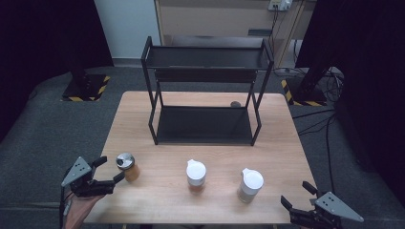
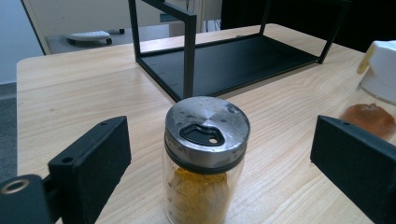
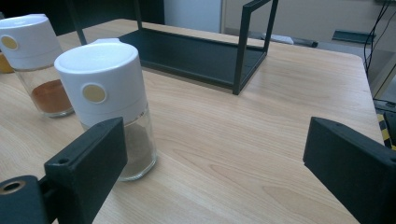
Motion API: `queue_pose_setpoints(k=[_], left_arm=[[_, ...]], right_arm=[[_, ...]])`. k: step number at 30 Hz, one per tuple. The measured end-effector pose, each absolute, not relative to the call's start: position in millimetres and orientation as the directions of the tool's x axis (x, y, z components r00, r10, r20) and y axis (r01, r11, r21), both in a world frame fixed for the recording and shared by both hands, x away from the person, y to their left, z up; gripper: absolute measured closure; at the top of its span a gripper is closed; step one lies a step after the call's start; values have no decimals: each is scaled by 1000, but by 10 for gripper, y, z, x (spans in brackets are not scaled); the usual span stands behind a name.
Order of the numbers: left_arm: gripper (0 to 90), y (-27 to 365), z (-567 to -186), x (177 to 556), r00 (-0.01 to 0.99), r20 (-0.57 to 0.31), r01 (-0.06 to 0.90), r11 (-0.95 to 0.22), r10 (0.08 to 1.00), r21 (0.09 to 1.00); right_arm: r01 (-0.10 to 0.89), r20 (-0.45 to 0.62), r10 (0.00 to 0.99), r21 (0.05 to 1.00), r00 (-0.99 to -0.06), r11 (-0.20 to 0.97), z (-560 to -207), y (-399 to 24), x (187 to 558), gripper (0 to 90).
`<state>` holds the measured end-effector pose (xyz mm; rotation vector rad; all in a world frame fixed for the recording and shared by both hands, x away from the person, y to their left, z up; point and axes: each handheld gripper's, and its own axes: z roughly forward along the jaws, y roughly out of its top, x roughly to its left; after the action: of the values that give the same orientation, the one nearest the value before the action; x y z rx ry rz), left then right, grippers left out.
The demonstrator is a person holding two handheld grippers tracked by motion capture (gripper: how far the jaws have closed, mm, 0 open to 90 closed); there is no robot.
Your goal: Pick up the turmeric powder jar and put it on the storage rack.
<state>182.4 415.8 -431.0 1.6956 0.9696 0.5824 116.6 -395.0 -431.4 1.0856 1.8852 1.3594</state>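
Note:
A glass spice jar (image 1: 127,166) with a silver metal lid and yellow powder stands near the table's front left. My left gripper (image 1: 111,169) is open, and the jar (image 2: 205,158) stands between its jaws with a gap on each side. A white-capped jar of red-brown spice (image 1: 196,175) stands at the front middle. To its right is a white-capped jar of grey-brown powder (image 1: 250,185). My right gripper (image 1: 297,195) is open at the front right corner, with that jar (image 3: 109,105) just beyond its left jaw and the red-brown jar (image 3: 37,63) farther off.
A black two-tier metal rack (image 1: 205,90) stands at the back middle of the wooden table (image 1: 286,157); its lower shelf (image 2: 243,60) is bare. A small dark object (image 1: 235,103) lies behind the rack. Grey floor surrounds the table.

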Motion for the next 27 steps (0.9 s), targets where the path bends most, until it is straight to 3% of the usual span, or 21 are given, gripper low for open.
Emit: queue_pose_setpoints(k=[18,27], left_arm=[[78,4007,-4477,2153,565,-76,341,-149,822,928],[218,4012,-4578,2204,583,-57,310,-157,810,938]], right_arm=[[287,14,860,945,-511,155,-4313,-3952,1168,66],[287,14,860,945,-510,155,-4313,-3950,1168,66]])
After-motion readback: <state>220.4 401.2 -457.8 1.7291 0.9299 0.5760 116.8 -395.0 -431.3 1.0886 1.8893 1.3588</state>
